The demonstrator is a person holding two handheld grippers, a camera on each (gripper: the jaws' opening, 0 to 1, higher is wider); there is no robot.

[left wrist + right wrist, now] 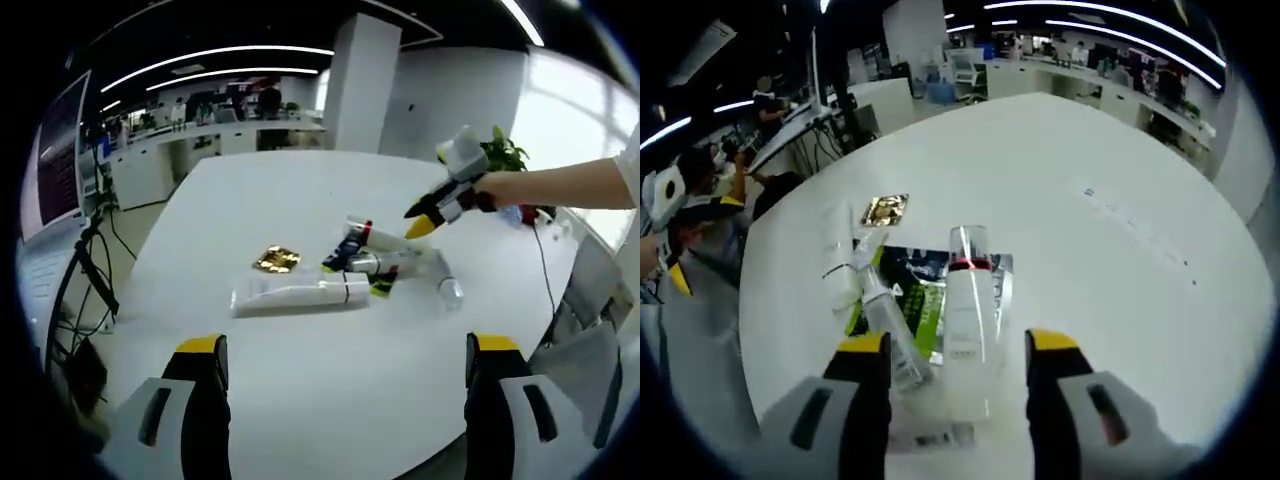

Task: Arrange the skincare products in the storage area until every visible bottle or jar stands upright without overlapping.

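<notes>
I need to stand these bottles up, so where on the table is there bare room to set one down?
The white table is bare between the left gripper and the lying white tube, and also beyond the gold packet toward the far edge. It is crowded around the bottle with the red band and clear bottle, where the right gripper reaches in.

Left gripper (345,355) and right gripper (958,352), jaws apart, empty.
</notes>
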